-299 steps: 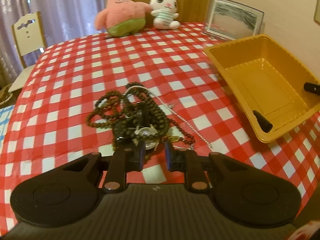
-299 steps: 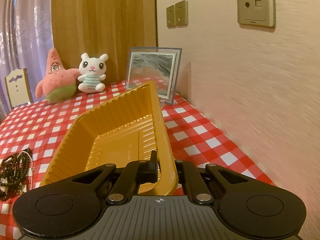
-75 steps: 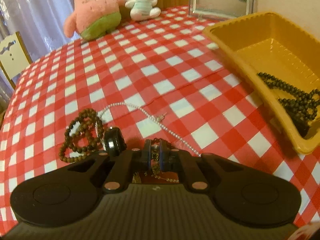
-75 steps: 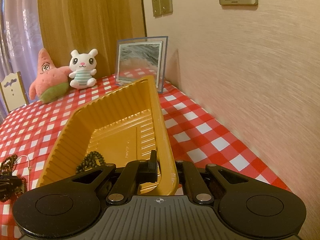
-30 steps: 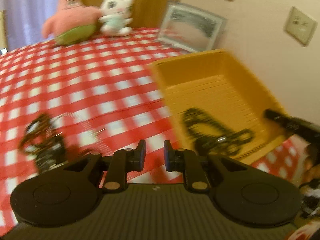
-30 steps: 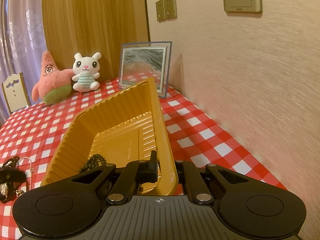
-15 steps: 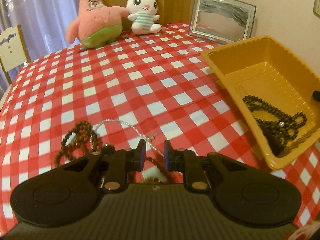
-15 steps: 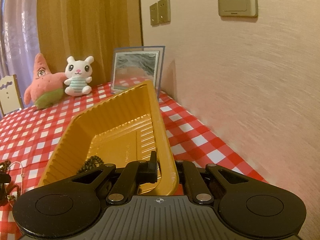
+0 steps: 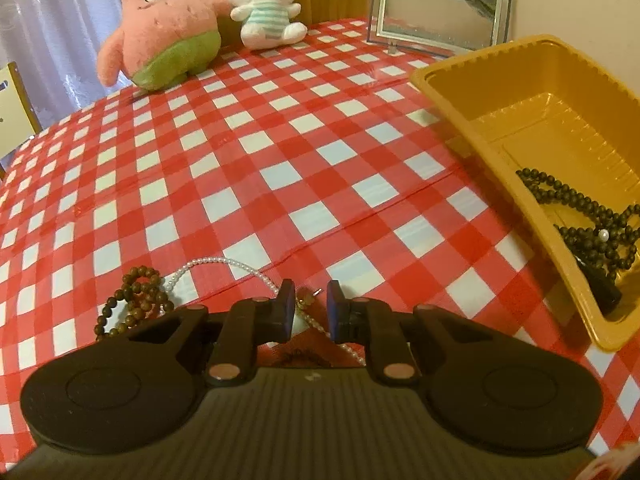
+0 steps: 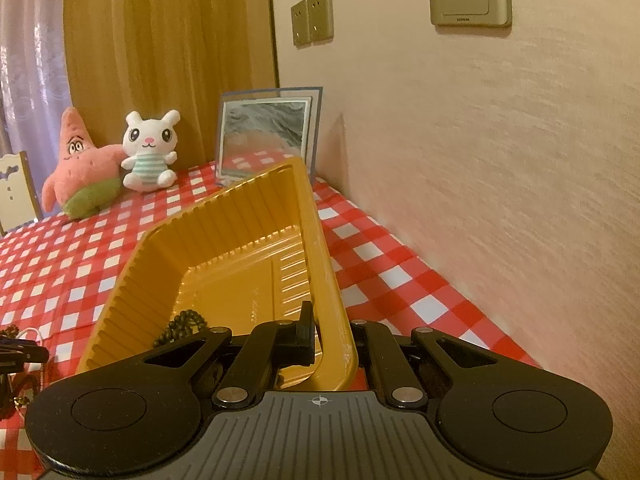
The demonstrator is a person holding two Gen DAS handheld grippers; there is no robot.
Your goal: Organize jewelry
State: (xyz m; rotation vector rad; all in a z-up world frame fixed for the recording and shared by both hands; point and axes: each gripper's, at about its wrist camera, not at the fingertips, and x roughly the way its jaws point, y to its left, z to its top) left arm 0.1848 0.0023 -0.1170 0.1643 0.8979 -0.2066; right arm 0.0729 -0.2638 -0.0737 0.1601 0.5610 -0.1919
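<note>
My left gripper (image 9: 311,306) is open and empty, low over the jewelry left on the checked tablecloth. A white pearl chain (image 9: 224,261) runs between its fingertips, and a brown bead bracelet (image 9: 134,298) lies just to the left. The yellow tray (image 9: 472,118) stands to the right and holds a dark bead necklace (image 9: 580,216). My right gripper (image 10: 330,330) is shut on the tray's near wall (image 10: 320,264), one finger inside and one outside. The necklace (image 10: 182,326) shows in the tray's near left corner. The left gripper's tip (image 10: 24,354) shows at the left edge.
A pink star plush (image 9: 160,28), a white bunny plush (image 9: 264,4) and a framed picture (image 9: 440,8) stand along the table's far edge. A wall (image 10: 500,160) runs close along the right of the tray. A chair (image 10: 14,192) stands at the far left.
Over the last seconds my left gripper carried a piece to the tray, let it go there and came back open over the pearl chain. My right gripper has kept its hold on the tray.
</note>
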